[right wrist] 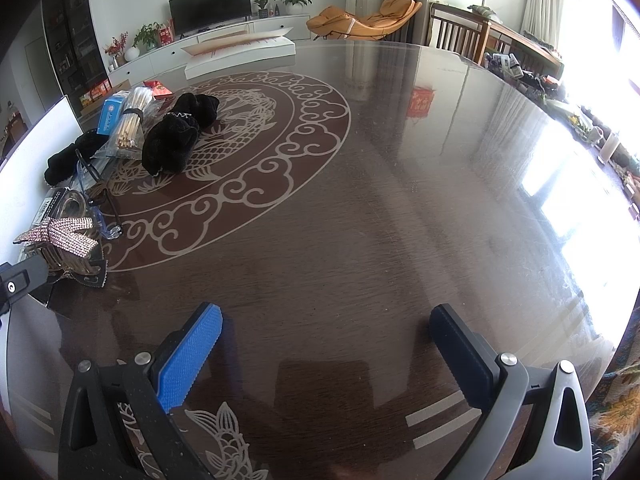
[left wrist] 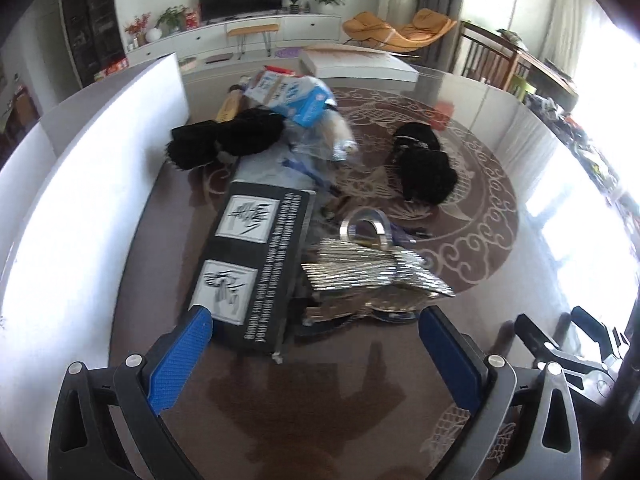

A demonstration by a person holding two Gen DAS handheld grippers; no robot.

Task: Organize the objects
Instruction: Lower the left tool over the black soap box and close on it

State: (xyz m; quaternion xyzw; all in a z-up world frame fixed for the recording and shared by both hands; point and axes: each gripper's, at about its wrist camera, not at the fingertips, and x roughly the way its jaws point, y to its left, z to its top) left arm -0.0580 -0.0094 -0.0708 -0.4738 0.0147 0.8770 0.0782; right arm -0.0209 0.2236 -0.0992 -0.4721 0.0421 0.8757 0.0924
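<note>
1. The table (right wrist: 400, 200) is a large dark round top with a pale dragon inlay. Most of it is bare; all the clutter sits in one loose heap along its left side, beside a white board (left wrist: 100, 152). Nothing looks sorted yet, so I judge the task barely begun, with every item still to be placed.

2. The black box (left wrist: 256, 264), printed with two white panels, is the biggest item. It lies flat just ahead of the left gripper (left wrist: 316, 336), whose jaws stand wide apart and hold nothing.

3. Two black fuzzy bundles come next: one (left wrist: 224, 140) behind the box, the other (left wrist: 424, 168) apart on the inlay.

4. A blue-and-white pack (left wrist: 296, 98) and a bundle of chopsticks (right wrist: 132, 124) lie at the far end of the heap.

5. A sparkly bow (left wrist: 372, 268) rests just beside the box, with a clear curved piece (left wrist: 368, 228) touching it behind.

6. The right gripper (right wrist: 326, 328) hovers over bare table, well apart from the heap, jaws wide and empty.

7. The left view shows the box's printed top and the bow close up; the right view barely catches the box's edge. The right view alone shows the chopsticks clearly, blue-rimmed glasses (right wrist: 94, 196), and the wide free area where things could go.
</note>
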